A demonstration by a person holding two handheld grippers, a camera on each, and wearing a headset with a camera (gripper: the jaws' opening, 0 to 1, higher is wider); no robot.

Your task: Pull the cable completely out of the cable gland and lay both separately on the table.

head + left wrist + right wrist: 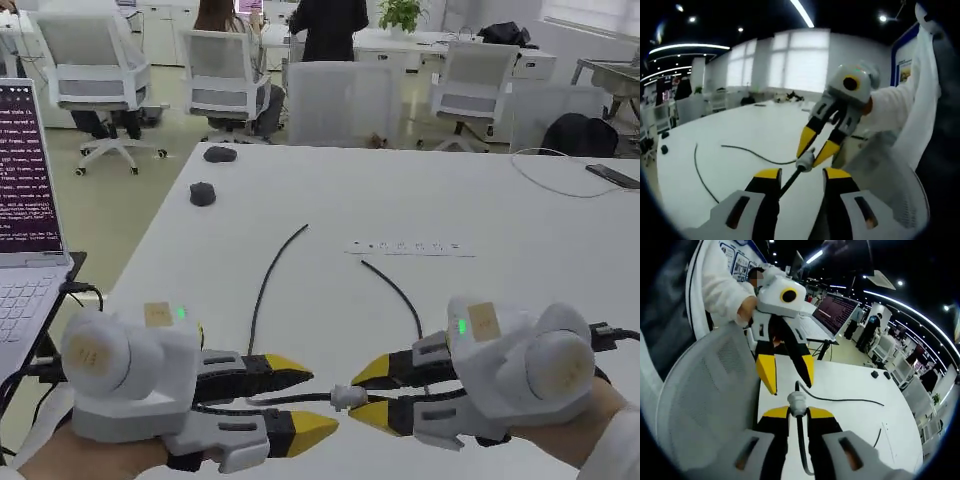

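Right claw [362, 394] pinches the small, hard gland [347, 397]; left claw [320, 399] gapes around the thin, floppy cable [791, 182], probably best gripped close beside the gland.

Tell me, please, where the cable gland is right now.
The cable gland sits low and central in the head view, held by the right gripper at its tips, with the left gripper just to its left around the cable.
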